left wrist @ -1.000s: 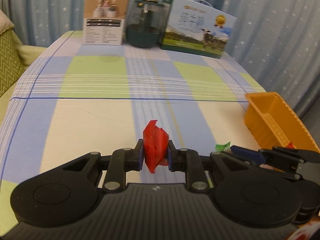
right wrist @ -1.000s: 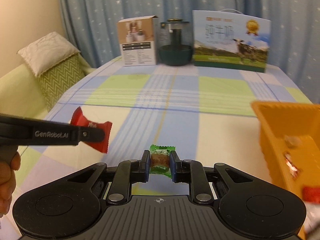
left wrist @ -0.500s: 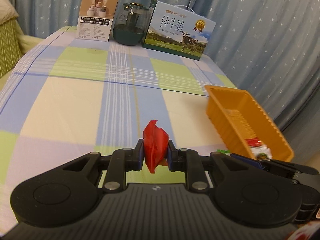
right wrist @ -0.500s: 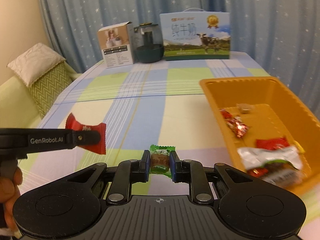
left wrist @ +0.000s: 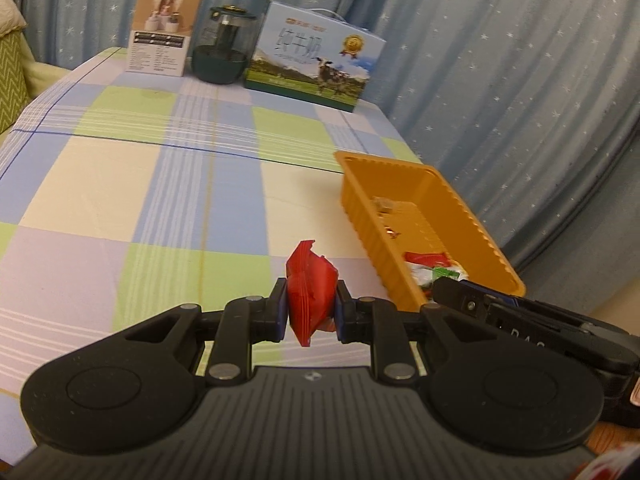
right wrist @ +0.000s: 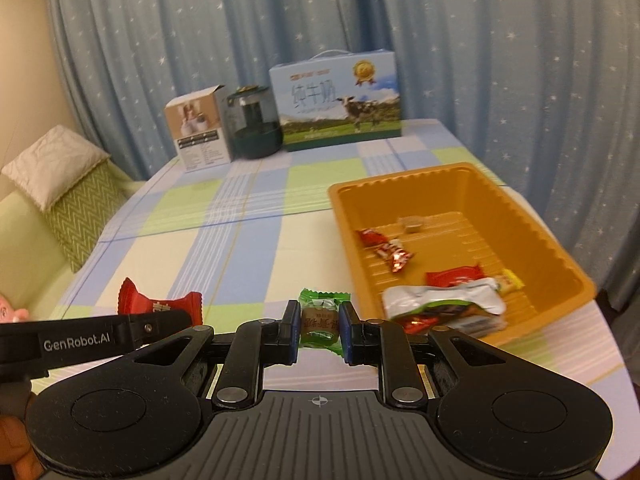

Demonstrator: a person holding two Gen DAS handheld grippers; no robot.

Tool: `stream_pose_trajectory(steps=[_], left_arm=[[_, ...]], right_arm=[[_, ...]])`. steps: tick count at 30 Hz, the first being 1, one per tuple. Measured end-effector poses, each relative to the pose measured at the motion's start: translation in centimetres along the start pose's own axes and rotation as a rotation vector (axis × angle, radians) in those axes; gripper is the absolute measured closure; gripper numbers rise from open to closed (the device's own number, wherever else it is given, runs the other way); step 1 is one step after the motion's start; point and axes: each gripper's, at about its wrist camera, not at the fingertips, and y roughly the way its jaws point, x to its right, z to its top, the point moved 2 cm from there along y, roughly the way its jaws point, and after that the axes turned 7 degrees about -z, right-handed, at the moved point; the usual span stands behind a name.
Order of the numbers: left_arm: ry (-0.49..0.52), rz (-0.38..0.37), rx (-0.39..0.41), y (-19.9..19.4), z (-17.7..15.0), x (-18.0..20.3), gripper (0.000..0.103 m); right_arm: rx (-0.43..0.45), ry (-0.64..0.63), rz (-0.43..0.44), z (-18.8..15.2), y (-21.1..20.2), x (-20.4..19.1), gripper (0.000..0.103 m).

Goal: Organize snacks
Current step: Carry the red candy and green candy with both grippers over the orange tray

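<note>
Stock nearly sorted: tray (right wrist: 532,216) at the counter's right edge holds several snacks; my left tongs (left wrist: 311,311) grip a red packet (left wrist: 311,294), my right tongs (right wrist: 319,332) a green candy (right wrist: 320,320), both undelivered.

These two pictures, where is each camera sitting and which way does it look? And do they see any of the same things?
Left wrist view: sits on the left gripper, looking along its fingers and down across the checked table; it shows the red snack it holds and the right gripper's side.
Right wrist view: sits on the right gripper, which holds a green candy; the left gripper's side shows.
Shared: the orange tray, milk box, dark jar, white box, curtain.
</note>
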Motion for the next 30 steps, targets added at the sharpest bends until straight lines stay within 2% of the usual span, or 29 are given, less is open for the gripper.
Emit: stream_pose_trajectory(steps=[18, 30], left_arm=[[0.117, -0.101, -0.030, 2.1, 0.4, 8.4, 0.083], [0.167, -0.145, -0.043, 5.5, 2.3, 12.1, 0.083]], right_arm=[[0.048, 0.137, -0.100, 2.7, -5.1, 9.3, 0.082], [0.055, 0.118, -0.128, 5.2, -4.6, 13.2, 0.082]])
